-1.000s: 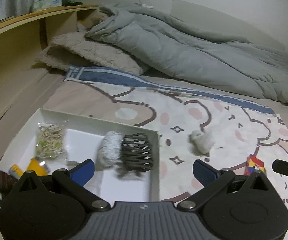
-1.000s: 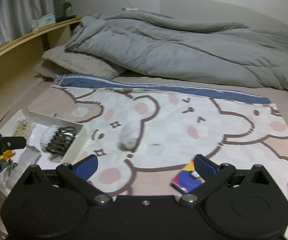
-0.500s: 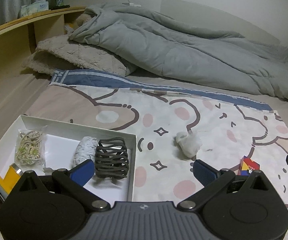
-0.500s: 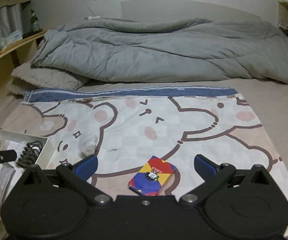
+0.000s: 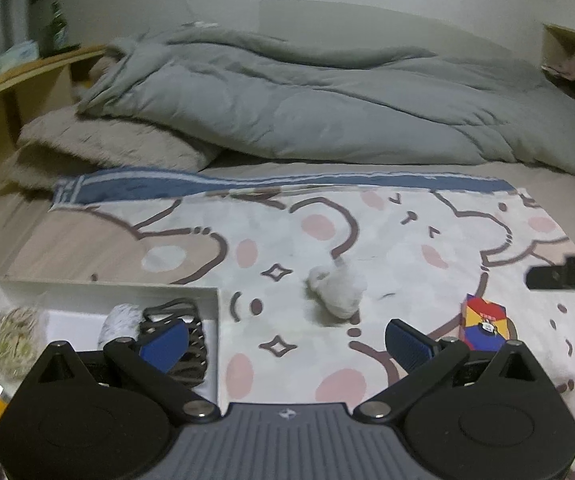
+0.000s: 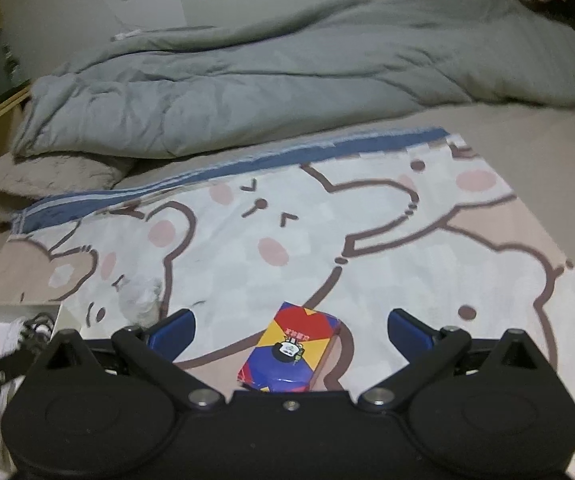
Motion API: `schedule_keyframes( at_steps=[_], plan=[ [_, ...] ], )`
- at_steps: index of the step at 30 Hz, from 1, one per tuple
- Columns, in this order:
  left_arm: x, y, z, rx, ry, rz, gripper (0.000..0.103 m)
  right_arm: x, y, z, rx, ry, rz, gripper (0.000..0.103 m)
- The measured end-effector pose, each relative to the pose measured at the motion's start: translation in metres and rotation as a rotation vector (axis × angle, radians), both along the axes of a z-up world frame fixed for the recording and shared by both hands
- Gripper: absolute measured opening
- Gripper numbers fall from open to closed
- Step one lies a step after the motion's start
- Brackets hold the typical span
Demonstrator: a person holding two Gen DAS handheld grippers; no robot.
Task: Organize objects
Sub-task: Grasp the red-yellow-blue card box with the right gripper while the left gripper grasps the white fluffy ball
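Dim, flat indoor light is washing over the room, leaving colours greyish and shadows soft; no glare is showing anywhere. Both fisheye views are bending straight lines and darkening into black at the corners. Motion blur is smearing the right wrist view's left edge, and fine grain is softening everything farther back.

Left gripper (image 5: 283, 342): matte black body, two rounded lobes each with a faint circular recess and a pointed peak. Grey ribbed centre panel carrying a small pale logo. Black linkage arms, silver screws at the pivots. Fingers (image 5: 405, 342) tipped with blue ribbed pads.

Right gripper (image 6: 289, 326): same black twin-lobed housing, but the centre panel is plain black with a single silver screw. Silver pivot screws on the linkage arms. Blue pads on its fingers (image 6: 407, 328). No skin or sleeve in either view.
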State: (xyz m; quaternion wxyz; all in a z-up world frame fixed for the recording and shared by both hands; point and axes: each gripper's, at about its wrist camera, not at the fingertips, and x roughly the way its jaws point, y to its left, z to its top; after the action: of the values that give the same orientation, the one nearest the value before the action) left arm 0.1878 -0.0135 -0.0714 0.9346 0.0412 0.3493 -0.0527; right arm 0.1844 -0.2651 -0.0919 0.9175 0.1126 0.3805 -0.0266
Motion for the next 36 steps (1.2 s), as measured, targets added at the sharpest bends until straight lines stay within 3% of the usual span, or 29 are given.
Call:
schedule_keyframes(
  at_steps=[7, 14, 18, 21, 25, 29, 32, 36],
  plan=[
    [0.002, -0.013, -0.013, 0.043, -0.018, -0.079, 0.103, 0.021, -0.01, -0.028, 0.08, 0.098, -0.097, 0.103],
    [0.011, -0.012, -0.022, 0.066, -0.031, -0.093, 0.103, 0.037, -0.009, -0.05, 0.153, 0.194, -0.136, 0.102],
    [0.018, -0.006, -0.025, 0.038, -0.028, -0.095, 0.103, 0.044, -0.007, -0.06, 0.207, 0.222, -0.168, 0.08],
    [0.022, -0.001, -0.028, 0.002, -0.014, -0.106, 0.101, 0.047, -0.005, -0.066, 0.211, 0.223, -0.212, 0.07],
    [0.027, 0.003, -0.033, -0.032, 0.012, -0.122, 0.093, 0.056, -0.002, -0.079, 0.24, 0.253, -0.229, 0.069],
    [0.035, 0.0, -0.036, -0.056, 0.025, -0.142, 0.087, 0.062, 0.005, -0.088, 0.219, 0.285, -0.242, 0.073],
    [0.045, -0.004, -0.039, -0.082, 0.055, -0.169, 0.081, 0.065, 0.012, -0.091, 0.157, 0.308, -0.227, 0.065],
    [0.062, -0.013, -0.046, -0.09, 0.074, -0.194, 0.076, 0.064, 0.019, -0.09, 0.086, 0.308, -0.164, 0.064]
  ],
)
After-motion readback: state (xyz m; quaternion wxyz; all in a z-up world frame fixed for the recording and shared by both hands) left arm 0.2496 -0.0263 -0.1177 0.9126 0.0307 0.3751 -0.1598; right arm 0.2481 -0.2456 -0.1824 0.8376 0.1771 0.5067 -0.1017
